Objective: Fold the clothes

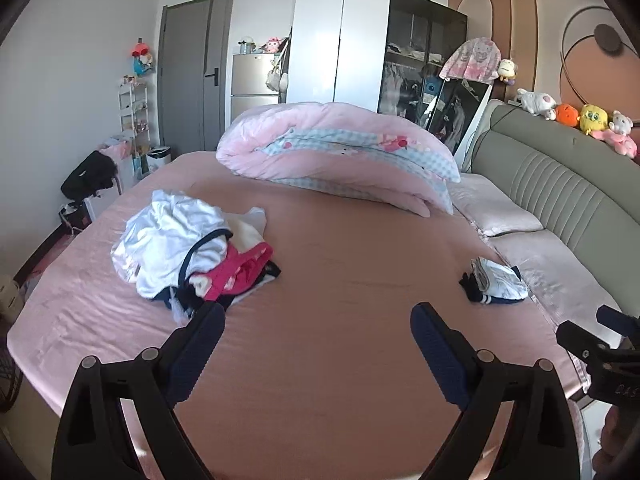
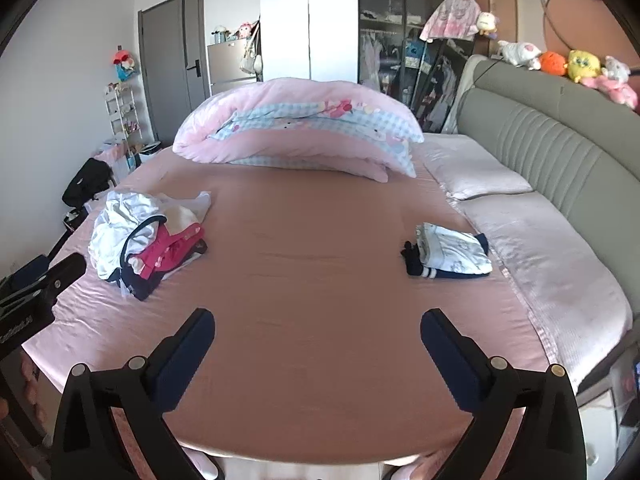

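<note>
Currently, left claw (image 1: 318,330) wide open, empty, right claw (image 2: 318,334) wide open, empty, both above bed (image 2: 320,280), unfolded pile (image 2: 140,240) left of folded stack (image 2: 452,252).

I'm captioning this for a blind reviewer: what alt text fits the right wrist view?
Open right gripper holding nothing above a pink bed; unfolded clothes pile at left, small folded stack at right near pillows, rolled pink duvet behind.

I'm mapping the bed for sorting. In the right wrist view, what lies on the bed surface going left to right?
Unfolded clothes pile → bare pink sheet → folded clothes stack → pale pillows along the headboard.
</note>
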{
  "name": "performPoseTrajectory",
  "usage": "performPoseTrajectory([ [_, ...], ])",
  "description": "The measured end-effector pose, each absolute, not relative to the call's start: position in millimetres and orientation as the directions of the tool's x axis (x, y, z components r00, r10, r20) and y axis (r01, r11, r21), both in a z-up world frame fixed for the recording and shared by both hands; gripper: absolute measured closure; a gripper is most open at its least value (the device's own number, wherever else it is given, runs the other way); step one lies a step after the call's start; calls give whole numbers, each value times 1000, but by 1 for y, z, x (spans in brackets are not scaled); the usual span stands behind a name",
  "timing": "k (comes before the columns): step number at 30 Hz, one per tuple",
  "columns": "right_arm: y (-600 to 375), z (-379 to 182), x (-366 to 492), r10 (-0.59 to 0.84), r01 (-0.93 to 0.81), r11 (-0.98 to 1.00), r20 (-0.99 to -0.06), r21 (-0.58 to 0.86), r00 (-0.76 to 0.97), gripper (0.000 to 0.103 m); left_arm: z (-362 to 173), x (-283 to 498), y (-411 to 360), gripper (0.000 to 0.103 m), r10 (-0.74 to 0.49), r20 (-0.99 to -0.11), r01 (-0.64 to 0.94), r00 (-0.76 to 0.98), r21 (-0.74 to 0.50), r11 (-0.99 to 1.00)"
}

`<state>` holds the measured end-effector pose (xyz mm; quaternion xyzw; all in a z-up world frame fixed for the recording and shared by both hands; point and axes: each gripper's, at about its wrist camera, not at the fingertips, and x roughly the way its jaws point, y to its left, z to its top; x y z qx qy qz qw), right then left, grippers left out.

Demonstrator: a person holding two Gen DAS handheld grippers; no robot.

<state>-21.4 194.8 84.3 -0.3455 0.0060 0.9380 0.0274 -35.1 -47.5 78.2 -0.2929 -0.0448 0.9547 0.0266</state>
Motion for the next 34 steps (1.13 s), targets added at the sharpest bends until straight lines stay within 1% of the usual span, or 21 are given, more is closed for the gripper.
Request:
performPoseTrajectory([
  [3, 195, 75, 4, 67, -90, -996, -641, 4, -764, 0, 71, -13, -39, 8, 62, -564, 1, -823, -111, -994],
  [7, 202, 55, 29, 74, -126, -992, -669, 29, -740, 0, 56, 17, -25, 8, 85, -563, -2, -822, -146, -989],
  [11, 211, 47, 49, 115, -151, -989, -662, -2, -741, 0, 42, 31, -12, 8, 61, -601, 7, -797, -110, -994],
  [14, 216, 44, 61, 149, -172, -985, -651, -28, -744, 0, 33, 39, -6, 8, 57, -621, 15, -782, -110, -994],
  [18, 222, 38, 69, 129, -165, -986, -669, -10, -732, 0, 23, 47, 2, 8, 45, -651, 18, -758, -90, -996],
  [22, 219, 35, 71, 130, -156, -988, -669, -22, -731, 0, 20, 53, 6, 8, 57, -643, 0, -764, -89, -996],
  [27, 211, 35, 71, 136, -141, -989, -661, -46, -738, 0, 20, 56, 4, 8, 91, -633, -3, -769, -138, -990],
  [34, 205, 35, 73, 128, -136, -990, -665, -40, -736, 0, 18, 56, 4, 8, 69, -642, 10, -764, -118, -993],
])
